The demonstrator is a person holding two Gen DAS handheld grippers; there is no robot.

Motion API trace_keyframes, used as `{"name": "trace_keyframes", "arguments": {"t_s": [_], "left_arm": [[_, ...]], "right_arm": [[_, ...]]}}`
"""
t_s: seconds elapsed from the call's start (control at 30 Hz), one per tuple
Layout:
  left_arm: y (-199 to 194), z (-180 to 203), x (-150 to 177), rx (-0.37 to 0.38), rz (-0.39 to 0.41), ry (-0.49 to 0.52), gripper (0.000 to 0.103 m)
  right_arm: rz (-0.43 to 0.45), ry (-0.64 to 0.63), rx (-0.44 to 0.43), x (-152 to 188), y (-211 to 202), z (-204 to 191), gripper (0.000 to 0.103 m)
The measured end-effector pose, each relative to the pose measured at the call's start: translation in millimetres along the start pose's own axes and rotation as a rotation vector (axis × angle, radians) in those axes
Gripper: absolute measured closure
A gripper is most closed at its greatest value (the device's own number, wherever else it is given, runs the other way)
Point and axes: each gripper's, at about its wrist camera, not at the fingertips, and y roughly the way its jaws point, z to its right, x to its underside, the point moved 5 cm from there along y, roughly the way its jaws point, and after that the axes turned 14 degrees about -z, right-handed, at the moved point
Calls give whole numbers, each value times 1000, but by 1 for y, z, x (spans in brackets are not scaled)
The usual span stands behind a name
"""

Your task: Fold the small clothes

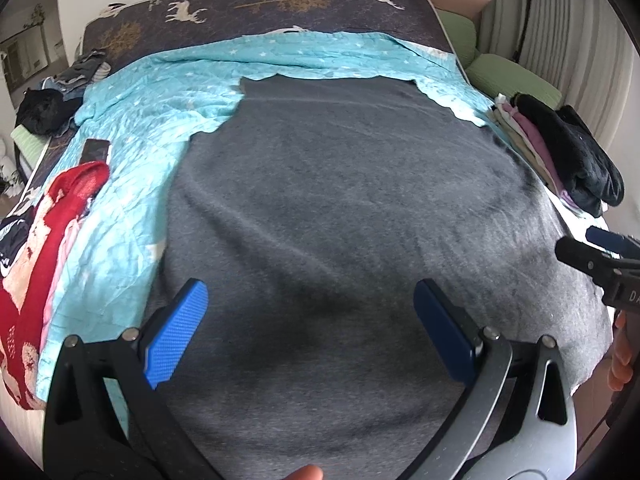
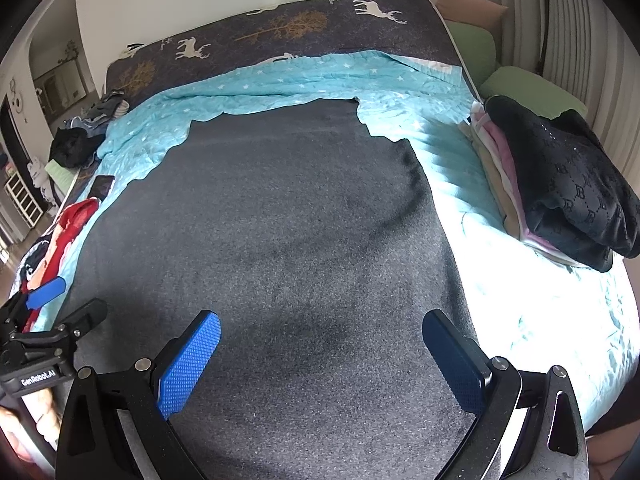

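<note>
A grey felt blanket (image 1: 340, 200) lies spread over the bed; it also fills the right wrist view (image 2: 288, 216). My left gripper (image 1: 312, 292) is open and empty above the blanket's near part. My right gripper (image 2: 322, 324) is open and empty too, over the blanket's near right part. A red and white knit garment (image 1: 48, 248) lies crumpled at the bed's left edge, and shows in the right wrist view (image 2: 70, 220). A stack of folded clothes topped by a black garment (image 2: 576, 184) sits at the bed's right; it also shows in the left wrist view (image 1: 568, 148).
A turquoise star-print quilt (image 1: 160, 92) lies under the blanket on a dark deer-print mattress (image 1: 280, 4). Dark clothes (image 1: 44, 108) are heaped at the far left. A dark phone (image 1: 96, 150) lies on the quilt. Green cushions (image 2: 528, 88) line the right.
</note>
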Motion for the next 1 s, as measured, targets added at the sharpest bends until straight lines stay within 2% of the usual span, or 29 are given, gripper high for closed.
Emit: {"name": "trace_keyframes", "arguments": {"t_s": [0.17,1.0], "left_arm": [[-4,-12,-3,-2,11,-32,1],[-7,1,-4,0,20,12,0]], "right_arm": [[-6,8,-4,0,1,2,0],[6,-9,-3,-4,-3,-1,0]]}}
